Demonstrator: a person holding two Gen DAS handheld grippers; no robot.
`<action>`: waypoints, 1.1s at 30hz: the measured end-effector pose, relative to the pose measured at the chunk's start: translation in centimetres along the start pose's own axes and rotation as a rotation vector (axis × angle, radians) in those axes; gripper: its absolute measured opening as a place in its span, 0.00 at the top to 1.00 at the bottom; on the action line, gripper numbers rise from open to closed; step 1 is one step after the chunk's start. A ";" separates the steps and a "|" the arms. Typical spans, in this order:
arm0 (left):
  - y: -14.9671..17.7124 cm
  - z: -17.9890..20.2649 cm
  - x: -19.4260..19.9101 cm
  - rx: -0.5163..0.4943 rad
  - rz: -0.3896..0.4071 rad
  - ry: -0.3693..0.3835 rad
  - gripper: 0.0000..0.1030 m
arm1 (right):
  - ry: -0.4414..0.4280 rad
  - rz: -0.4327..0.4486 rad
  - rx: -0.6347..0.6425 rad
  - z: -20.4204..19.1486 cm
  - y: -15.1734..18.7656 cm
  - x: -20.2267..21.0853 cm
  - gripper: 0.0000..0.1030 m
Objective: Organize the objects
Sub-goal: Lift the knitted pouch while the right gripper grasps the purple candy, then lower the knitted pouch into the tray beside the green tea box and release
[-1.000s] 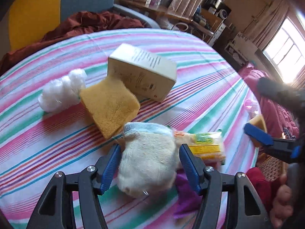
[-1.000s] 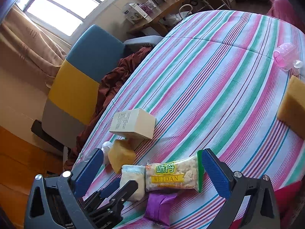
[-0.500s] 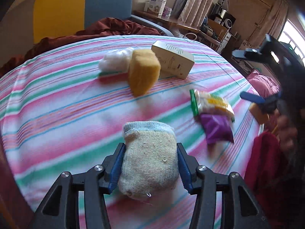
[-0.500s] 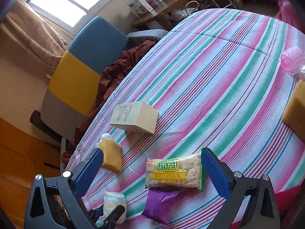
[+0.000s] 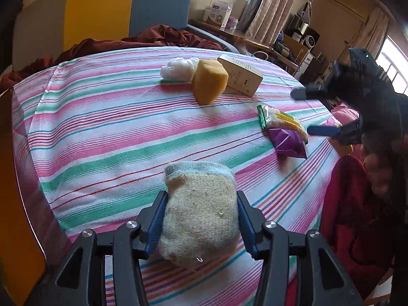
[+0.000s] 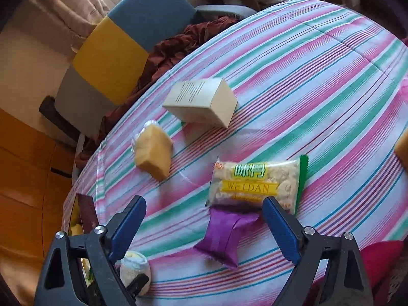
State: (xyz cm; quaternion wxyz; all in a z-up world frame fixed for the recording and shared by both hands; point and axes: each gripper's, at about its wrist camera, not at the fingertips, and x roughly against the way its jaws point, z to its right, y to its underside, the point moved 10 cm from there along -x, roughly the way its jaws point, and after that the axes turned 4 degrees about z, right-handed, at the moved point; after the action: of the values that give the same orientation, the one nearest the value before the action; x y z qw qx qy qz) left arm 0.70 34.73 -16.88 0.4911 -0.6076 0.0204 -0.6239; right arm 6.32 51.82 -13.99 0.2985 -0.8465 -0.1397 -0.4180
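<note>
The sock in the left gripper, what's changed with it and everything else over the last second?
The left gripper closed on the sock and carried it away from the pile toward the table's near edge. The right gripper, jaws just narrowing but empty, moved in over the purple packet. The snack bag, sponge and box stayed put.

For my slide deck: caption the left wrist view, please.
Left tool grips a rolled sock above the striped tablecloth; sponge, box and snack packets beyond.

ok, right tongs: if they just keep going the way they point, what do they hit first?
Probably the purple packet, which lies between the open fingers of the right tongs. The Weidan snack bag sits just past it, overlapping its far end. Depth is unclear through the fisheye.
</note>
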 end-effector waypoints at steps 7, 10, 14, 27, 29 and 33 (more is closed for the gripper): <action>0.3 -0.5 0.4 0.031 0.015 0.025 0.49 | 0.126 -0.140 0.003 1.6 2.5 -3.6 0.28; 0.4 -0.5 0.6 0.024 0.022 0.023 0.49 | 0.179 -0.107 0.084 1.5 2.1 -3.8 0.58; 0.6 -0.5 0.8 0.014 0.036 0.019 0.49 | 0.137 -0.118 0.181 -0.4 2.9 -4.3 0.62; 1.4 -0.6 1.9 -0.001 0.035 -0.001 0.49 | 0.184 -0.152 0.526 -4.4 5.9 -6.1 0.61; 1.5 -0.7 2.0 0.001 0.033 0.000 0.49 | 0.194 -0.151 0.541 -4.4 6.0 -6.2 0.61; 1.7 -0.6 2.6 -0.010 0.028 -0.004 0.50 | 0.206 -0.149 0.560 -4.3 6.0 -6.0 0.61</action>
State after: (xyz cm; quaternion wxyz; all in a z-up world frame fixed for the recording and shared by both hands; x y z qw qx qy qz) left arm 1.81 31.85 -16.16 0.4965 -0.6109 0.0311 -0.6159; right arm 2.83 44.54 -19.02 0.5016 -0.6718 -0.2800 -0.4676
